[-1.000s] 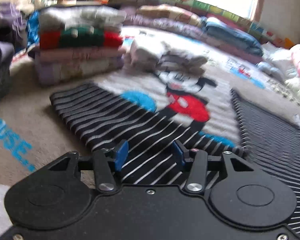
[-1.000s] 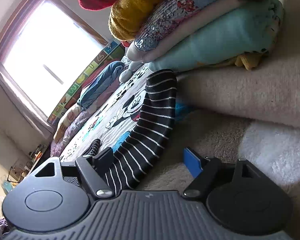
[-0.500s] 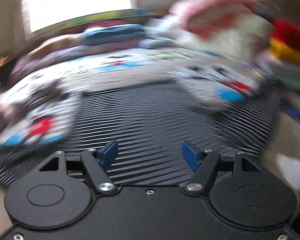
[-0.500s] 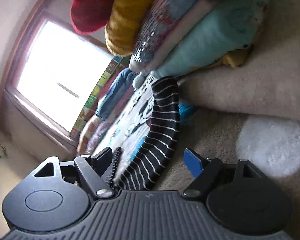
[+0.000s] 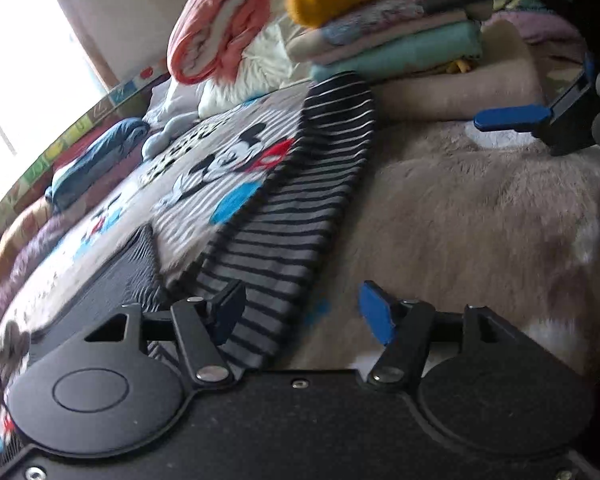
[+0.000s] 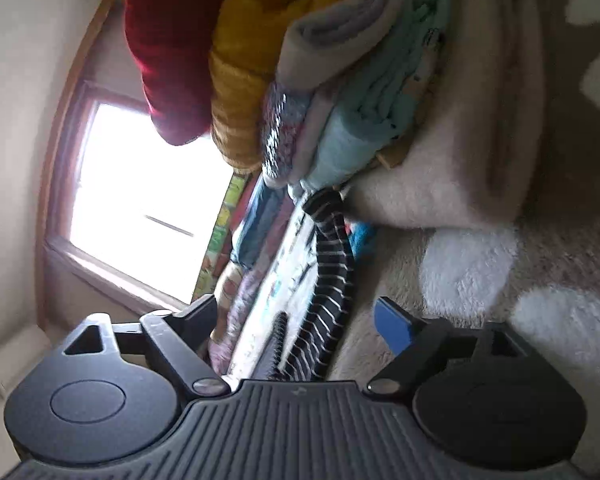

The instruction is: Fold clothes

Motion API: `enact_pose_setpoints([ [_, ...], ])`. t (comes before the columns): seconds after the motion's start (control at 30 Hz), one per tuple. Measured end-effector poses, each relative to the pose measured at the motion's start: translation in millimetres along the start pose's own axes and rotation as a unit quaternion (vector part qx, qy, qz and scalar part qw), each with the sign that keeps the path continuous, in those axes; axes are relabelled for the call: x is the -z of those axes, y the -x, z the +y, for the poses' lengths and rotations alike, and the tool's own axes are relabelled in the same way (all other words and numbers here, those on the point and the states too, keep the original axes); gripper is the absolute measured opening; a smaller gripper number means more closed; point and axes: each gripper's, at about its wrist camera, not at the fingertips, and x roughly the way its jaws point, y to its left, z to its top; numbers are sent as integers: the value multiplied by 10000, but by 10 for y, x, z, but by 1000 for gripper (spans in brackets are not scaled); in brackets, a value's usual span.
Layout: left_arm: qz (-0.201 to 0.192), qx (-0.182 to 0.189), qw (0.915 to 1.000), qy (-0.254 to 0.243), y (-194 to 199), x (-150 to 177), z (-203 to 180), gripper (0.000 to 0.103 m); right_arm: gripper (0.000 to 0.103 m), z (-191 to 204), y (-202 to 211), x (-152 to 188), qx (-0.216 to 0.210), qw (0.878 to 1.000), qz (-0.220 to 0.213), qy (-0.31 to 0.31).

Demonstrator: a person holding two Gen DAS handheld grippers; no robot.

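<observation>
The left gripper (image 5: 300, 314) is tilting down toward the bed, hovering low over the near end of a striped sleeve (image 5: 300, 216) of the Mickey Mouse sweater (image 5: 220, 168). Its jaws are standing apart and closing; the sleeve's edge is lying under the left-hand finger (image 5: 228, 310) and partly in the gap, while the blue-padded finger (image 5: 374, 314) is over the beige plush blanket (image 5: 480, 220). Neither pad is pressing on the cloth as far as the left wrist view shows.

The right gripper (image 6: 300, 316) is pointing level along the bed and is rolled well onto its side, so the window (image 6: 140, 208) and bed are appearing tipped in its view. Its jaws are wide apart and opening, with the striped sleeve (image 6: 332, 272) running away between them, gripped by neither. In the left wrist view, one blue fingertip of this right gripper (image 5: 508, 118) is reaching in from the right edge, low over the blanket, well apart from the sleeve.

The sweater is lying spread flat on the blanket, printed front up, its dark striped sleeve stretching toward a stack of folded clothes (image 5: 388, 32): red, mustard, pale patterned and mint layers. The sleeve's far cuff is lying just beside the foot of that stack. A pink rolled quilt (image 5: 216, 32) is sitting behind the sweater near the window.
</observation>
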Motion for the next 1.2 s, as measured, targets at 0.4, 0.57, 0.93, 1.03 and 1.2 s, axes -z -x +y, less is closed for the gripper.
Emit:
enact_pose_setpoints([
  [0.4, 26, -508, 9939, -981, -561, -558, -500, 43, 93, -219, 59, -149, -438, 9923, -728, -907],
  [0.57, 112, -679, 9900, -1232, -788, -768, -643, 39, 94, -261, 74, -188, -575, 9877, -931, -1113],
  [0.93, 341, -1065, 9830, -1458, -1327, -1129, -693, 39, 94, -252, 450, -296, -833, 9827, -1259, -1077],
  [1.03, 362, -1105, 9834, -1393, -1381, -1179, -623, 16, 94, -271, 473, -303, -920, 9799, -1339, -1154],
  [1.2, 220, -862, 9891, -1172, -1229, -1255, -397, 4, 94, -248, 471, -318, -890, 9821, -1308, -1019],
])
